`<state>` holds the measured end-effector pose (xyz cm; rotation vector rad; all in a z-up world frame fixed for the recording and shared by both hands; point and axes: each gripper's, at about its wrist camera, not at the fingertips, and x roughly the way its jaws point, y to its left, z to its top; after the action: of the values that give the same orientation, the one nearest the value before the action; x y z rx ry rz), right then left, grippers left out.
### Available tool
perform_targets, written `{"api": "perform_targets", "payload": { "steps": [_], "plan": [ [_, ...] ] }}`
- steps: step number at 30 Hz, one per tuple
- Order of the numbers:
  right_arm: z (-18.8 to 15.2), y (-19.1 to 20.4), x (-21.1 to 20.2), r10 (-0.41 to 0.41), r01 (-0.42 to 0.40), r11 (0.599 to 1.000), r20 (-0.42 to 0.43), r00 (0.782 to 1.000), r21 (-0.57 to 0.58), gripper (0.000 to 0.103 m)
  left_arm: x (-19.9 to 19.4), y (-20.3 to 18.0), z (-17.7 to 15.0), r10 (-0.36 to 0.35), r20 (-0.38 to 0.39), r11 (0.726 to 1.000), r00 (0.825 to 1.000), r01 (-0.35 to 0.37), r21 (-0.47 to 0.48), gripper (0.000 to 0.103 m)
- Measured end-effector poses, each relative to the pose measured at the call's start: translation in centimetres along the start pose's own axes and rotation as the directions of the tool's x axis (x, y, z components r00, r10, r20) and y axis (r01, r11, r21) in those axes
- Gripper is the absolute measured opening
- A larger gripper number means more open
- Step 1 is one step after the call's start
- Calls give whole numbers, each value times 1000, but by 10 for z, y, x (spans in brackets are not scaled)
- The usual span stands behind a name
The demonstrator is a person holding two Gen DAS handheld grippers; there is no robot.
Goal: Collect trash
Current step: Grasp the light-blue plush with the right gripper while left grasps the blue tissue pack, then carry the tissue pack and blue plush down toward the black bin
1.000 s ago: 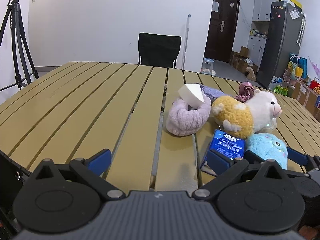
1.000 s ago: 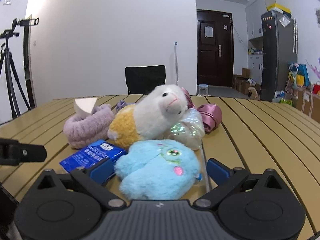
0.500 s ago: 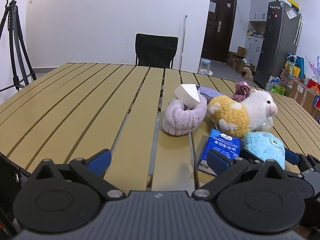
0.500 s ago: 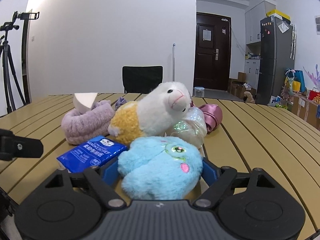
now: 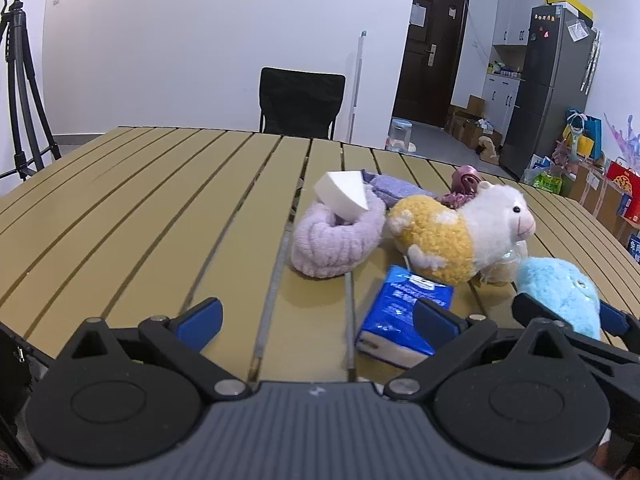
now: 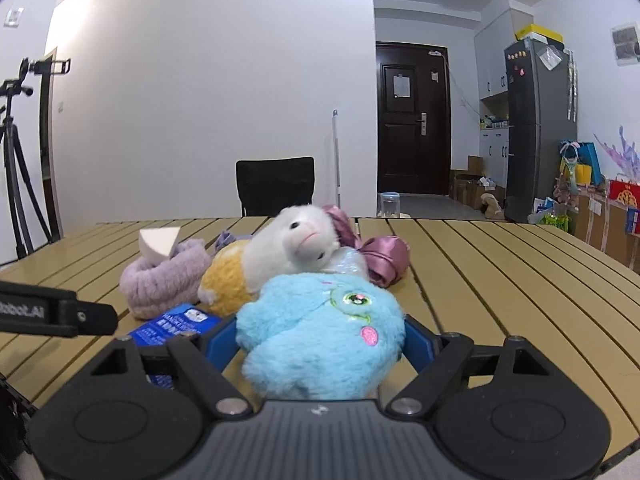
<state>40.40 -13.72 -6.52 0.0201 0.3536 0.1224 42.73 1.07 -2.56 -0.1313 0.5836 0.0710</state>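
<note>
Left wrist view: the left gripper (image 5: 316, 318) stands with its jaws wide apart and nothing between them, over the slatted tabletop (image 5: 160, 208) at the bottom of the frame. Just right of centre lies a blue tissue pack (image 5: 404, 322), its long axis running from lower left up toward the upper right, the printed end farther away. Above it sit a lilac fluffy band (image 5: 334, 246) with a white wedge (image 5: 342, 196) on top, and a yellow-and-white plush sheep (image 5: 460, 236) with its head pointing right. At lower right the right gripper (image 5: 568, 316) clasps a blue plush toy (image 5: 558, 292).

Right wrist view: the right gripper's (image 6: 320, 344) jaws have just been closing and now press both sides of the blue plush toy (image 6: 320, 340), low in the centre, its embroidered eye facing up and right. The tissue pack (image 6: 176, 324) shows at lower left, partly hidden.
</note>
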Motion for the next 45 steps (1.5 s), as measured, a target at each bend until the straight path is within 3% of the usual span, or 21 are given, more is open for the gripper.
{"api": "perform_targets", "payload": {
  "steps": [13, 18, 26, 29, 33, 36, 45],
  "plan": [
    [2, -38, -21, -61, 60, 997, 18, 998, 41, 82, 25, -34, -6, -24, -41, 999, 999, 25, 21, 103],
    [2, -52, -25, -79, 78, 996, 12, 997, 44, 82, 34, -45, -12, 28, -30, 998, 999, -26, 56, 103],
    [0, -63, -24, -86, 86, 994, -4, 996, 67, 82, 42, -54, -18, 18, -30, 996, 999, -16, 89, 103],
    [0, -65, -26, -85, 85, 994, -3, 996, 73, 82, 44, -56, -19, 11, -26, 995, 1000, -8, 98, 91],
    [0, -64, -25, -86, 86, 994, -5, 996, 71, 82, 41, -59, -19, -15, -13, 993, 1000, 17, 120, 63],
    [-1, -64, -25, -83, 84, 994, -8, 996, 71, 82, 38, -58, -19, 0, -1, 992, 1000, 0, 123, 52],
    [-3, -58, -25, -64, 64, 997, -12, 998, 52, 82, 27, -54, -19, -29, 19, 991, 999, 27, 129, 52]
  ]
}}
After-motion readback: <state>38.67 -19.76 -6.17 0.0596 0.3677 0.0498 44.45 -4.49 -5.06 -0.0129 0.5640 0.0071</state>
